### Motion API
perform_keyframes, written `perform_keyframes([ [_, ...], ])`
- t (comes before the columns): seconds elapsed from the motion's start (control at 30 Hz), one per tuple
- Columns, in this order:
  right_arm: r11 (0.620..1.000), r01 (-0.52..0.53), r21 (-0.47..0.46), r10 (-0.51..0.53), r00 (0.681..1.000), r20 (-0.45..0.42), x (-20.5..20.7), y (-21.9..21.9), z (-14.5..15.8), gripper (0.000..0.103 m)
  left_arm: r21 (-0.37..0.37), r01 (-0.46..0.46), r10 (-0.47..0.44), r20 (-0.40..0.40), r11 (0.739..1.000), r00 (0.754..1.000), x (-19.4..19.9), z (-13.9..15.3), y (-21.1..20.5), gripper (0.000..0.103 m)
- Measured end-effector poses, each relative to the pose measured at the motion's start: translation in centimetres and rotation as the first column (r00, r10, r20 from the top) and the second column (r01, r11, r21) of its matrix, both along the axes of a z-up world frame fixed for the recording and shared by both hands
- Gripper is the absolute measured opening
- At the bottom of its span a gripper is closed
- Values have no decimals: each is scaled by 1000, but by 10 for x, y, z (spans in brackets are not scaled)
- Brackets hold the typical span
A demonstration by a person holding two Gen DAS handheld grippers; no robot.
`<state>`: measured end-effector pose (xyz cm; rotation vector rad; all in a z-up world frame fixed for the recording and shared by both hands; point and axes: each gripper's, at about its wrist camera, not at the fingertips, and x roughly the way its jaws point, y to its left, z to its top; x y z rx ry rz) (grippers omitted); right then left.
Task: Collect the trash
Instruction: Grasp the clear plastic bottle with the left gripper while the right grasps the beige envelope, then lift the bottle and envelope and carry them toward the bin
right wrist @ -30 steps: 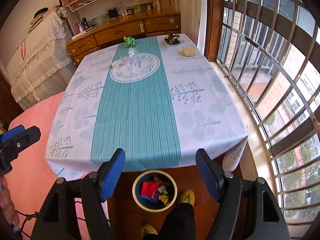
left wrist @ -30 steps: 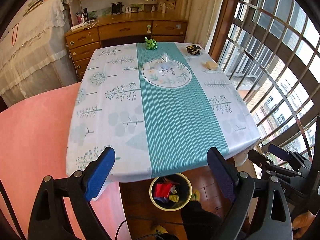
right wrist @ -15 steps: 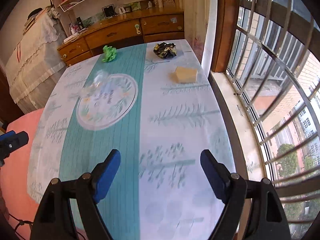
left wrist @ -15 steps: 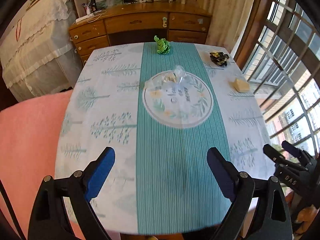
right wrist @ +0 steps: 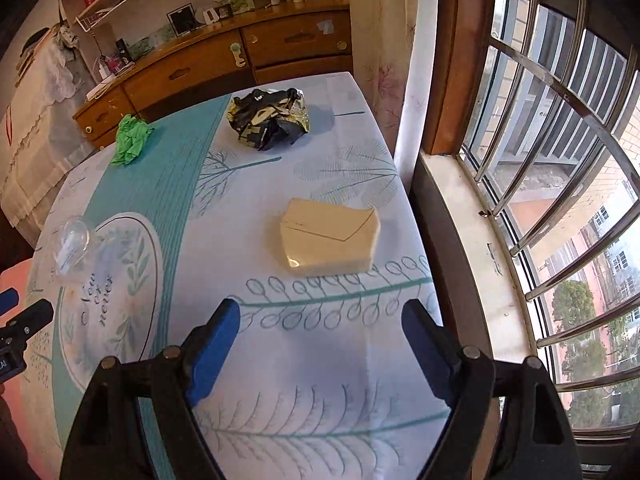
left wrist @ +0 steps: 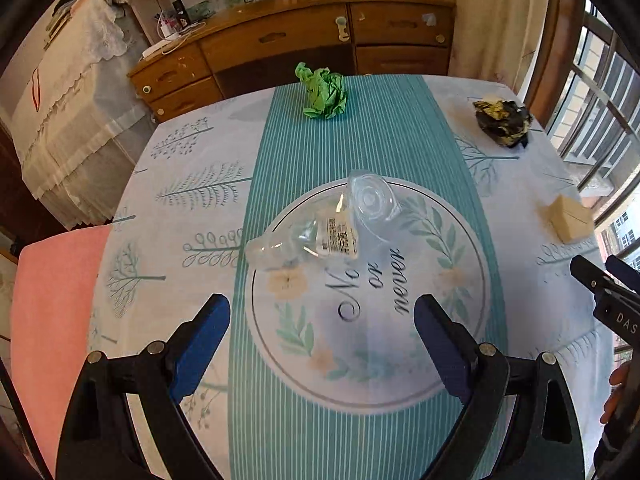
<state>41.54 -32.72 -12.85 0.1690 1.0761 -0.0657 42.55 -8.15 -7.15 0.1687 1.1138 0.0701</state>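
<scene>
Home: clothed table [left wrist: 192, 200], wooden dresser [left wrist: 280, 40]

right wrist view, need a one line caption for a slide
Open right tool above the tablecloth, facing a beige box, with a dark crumpled wrapper beyond.

Both the left gripper [left wrist: 322, 322] and the right gripper [right wrist: 320, 328] have black plastic frames with silver screws and blue fingers [left wrist: 200, 344]; white "DAS" lettering marks one.

Bright daylight, strong fisheye bending at the edges

The worktop [right wrist: 248, 360] is lit from the window [right wrist: 560, 160]; soft shadows are cast leftward, corners are blacked out, slight blur is seen.
</scene>
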Motion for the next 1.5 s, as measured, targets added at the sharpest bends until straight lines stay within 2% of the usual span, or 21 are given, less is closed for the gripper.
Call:
perform_keyframes([
  [0.17, 998, 12, -58, -11, 999, 32, 19, 9, -9, 90, 40, -6, 6, -2, 999, 1000, 21, -20, -3, 92],
  [0.3, 991, 58, -123, -54, 998, 37, 29, 16, -11, 91, 73, 3, -4, 13, 997, 1000, 32, -28, -6, 92],
  [0.37, 989, 81, -121, -76, 996, 45, 32, 16, -11, 92, 91, 12, -14, 20, 996, 1000, 38, -32, -10, 92],
  [0.6, 988, 90, -129, -82, 994, 68, 37, 17, -12, 90, 145, 34, -39, 32, 989, 999, 56, -40, -18, 92],
  [0.67, 988, 77, -131, -67, 994, 81, 38, 17, -12, 85, 151, 38, -43, 28, 988, 999, 62, -44, -18, 92],
  [0.73, 989, 65, -132, -53, 994, 94, 38, 17, -10, 74, 143, 44, -47, 19, 989, 999, 67, -46, -17, 83],
  [0.77, 990, 54, -132, -41, 994, 102, 39, 17, -8, 62, 130, 50, -50, 2, 990, 999, 70, -48, -16, 68],
  [0.8, 990, 46, -132, -34, 995, 96, 40, 18, -8, 62, 127, 45, -44, -12, 991, 999, 73, -50, -15, 62],
  [0.83, 991, 40, -129, -28, 995, 94, 40, 17, -8, 62, 128, 40, -39, -11, 991, 999, 75, -50, -14, 60],
  [0.97, 997, 10, -80, -2, 996, 89, 37, 14, -6, 62, 23, 32, -32, -25, 999, 999, 80, -44, -4, 59],
  [1.13, 1000, -14, -21, 15, 997, 73, 22, 17, 0, 62, -48, 18, -20, -37, 999, 999, 69, -31, 1, 58],
  [1.5, 996, -64, 57, 61, 996, 59, -43, 46, 26, 62, -238, 11, -24, -52, 971, 998, -5, 12, 16, 58],
])
